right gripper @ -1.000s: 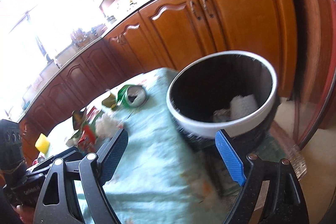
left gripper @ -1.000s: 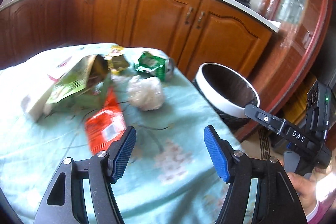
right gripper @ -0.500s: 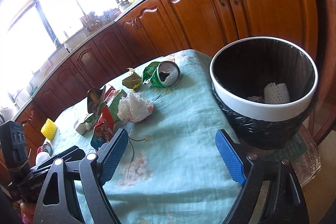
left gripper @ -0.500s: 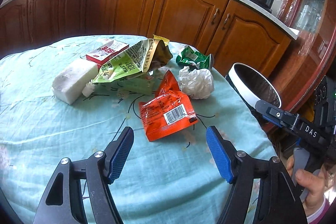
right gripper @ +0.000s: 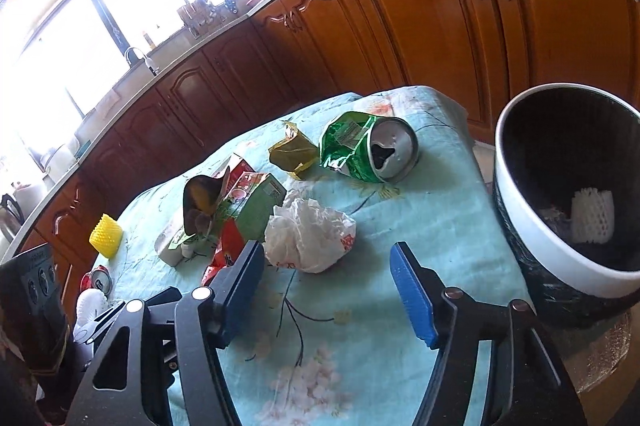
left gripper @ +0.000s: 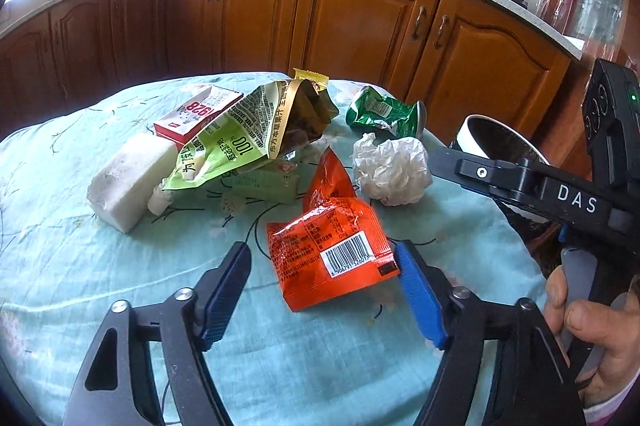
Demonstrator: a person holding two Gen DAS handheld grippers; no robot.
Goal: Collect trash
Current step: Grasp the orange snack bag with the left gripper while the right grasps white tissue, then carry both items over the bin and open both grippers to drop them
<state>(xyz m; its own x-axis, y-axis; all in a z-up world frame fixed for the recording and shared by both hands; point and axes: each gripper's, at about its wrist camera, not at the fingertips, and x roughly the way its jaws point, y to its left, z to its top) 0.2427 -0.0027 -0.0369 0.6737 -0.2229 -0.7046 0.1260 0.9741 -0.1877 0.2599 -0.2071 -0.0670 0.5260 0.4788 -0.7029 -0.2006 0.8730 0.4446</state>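
Left wrist view. Left gripper (left gripper: 322, 272): jaws spread wide, empty, low over the table (left gripper: 60, 266). Orange snack packet (left gripper: 330, 258): flat on the cloth, between the fingertips, its right corner just beside the blue right pad. Crumpled white paper (left gripper: 392, 170): beyond the packet, to its right. Crushed green can (left gripper: 382, 112): behind the paper. Green snack bag (left gripper: 248, 138), red-and-white box (left gripper: 198, 114), white foam block (left gripper: 128, 178): heaped left of the packet.

Right wrist view. Right gripper (right gripper: 328, 286): jaws spread, empty. Crumpled white paper (right gripper: 310, 240): just ahead of the fingertips. Crushed green can (right gripper: 368, 148): beyond the paper. Trash bin (right gripper: 560, 258): right of the table, white rim, black liner, white foam netting inside.
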